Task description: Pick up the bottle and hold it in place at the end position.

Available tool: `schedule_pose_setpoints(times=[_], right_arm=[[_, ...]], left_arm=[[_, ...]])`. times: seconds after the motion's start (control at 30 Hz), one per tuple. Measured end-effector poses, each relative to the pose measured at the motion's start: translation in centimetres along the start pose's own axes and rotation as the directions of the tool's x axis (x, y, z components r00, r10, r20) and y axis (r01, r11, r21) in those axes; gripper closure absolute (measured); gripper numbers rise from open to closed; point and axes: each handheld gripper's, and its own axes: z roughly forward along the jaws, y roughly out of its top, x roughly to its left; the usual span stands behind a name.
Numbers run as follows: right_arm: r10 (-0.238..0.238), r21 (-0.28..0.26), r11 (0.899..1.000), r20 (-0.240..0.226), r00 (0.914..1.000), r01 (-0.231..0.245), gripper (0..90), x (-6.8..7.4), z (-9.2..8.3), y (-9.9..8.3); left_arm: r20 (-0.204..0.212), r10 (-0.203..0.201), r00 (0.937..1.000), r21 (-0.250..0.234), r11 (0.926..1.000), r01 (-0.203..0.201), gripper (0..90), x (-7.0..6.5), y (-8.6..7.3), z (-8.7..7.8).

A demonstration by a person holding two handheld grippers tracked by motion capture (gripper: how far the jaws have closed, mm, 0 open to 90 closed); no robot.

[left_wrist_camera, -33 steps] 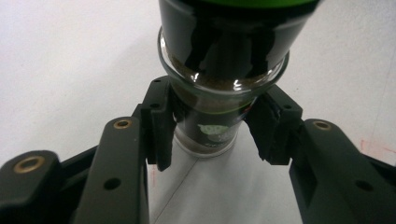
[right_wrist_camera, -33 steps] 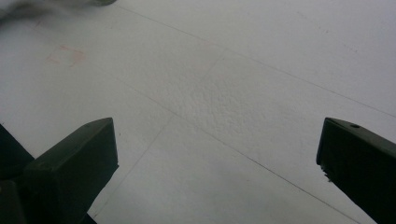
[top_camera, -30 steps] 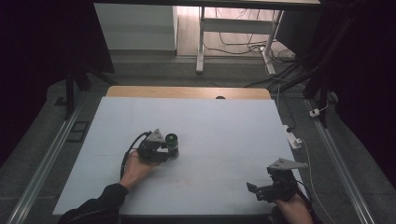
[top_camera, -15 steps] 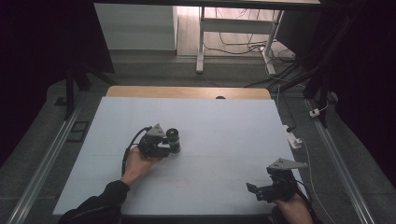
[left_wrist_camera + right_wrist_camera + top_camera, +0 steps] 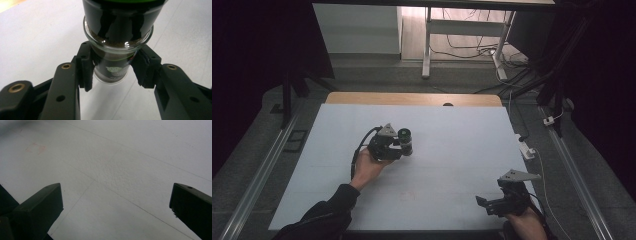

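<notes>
Item: small clear glass jar (image 5: 117,50) with a dark lid and brown contents, clamped between the pads of the left gripper (image 5: 113,68); it is seen in the high view at the middle of the white table (image 5: 452,165). Whether the jar rests on the surface or is lifted cannot be told. Right gripper (image 5: 116,202): spread wide, nothing held, parked at the near right corner. Progress is judged as follows: grasp made; carrying and setting down outstanding.

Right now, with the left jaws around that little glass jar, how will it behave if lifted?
The jar looks like smooth glass, so probably slippery and breakable if dropped. It's round, so likely to roll if tipped over. The left gripper holds its narrow end, so the dark, wider part may swing.
</notes>
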Motion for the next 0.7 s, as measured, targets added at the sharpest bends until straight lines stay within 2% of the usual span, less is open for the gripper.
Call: schedule_pose_setpoints(times=[0.4,0.7], right_arm=[[-0.007,0.012,1.000,0.001,1.0000,0.007,0.0,0.0,0.1,0.0],[-0.011,0.014,1.000,-0.001,0.9999,0.011,0.0,0.1,0.1,0.0]], left_arm=[[-0.029,0.003,0.9996,-0.018,0.9998,-0.003,53.8,1.0,2.0,1.8],[-0.042,0.023,0.9989,0.006,0.9997,-0.023,53.8,1.5,2.1,3.6]])
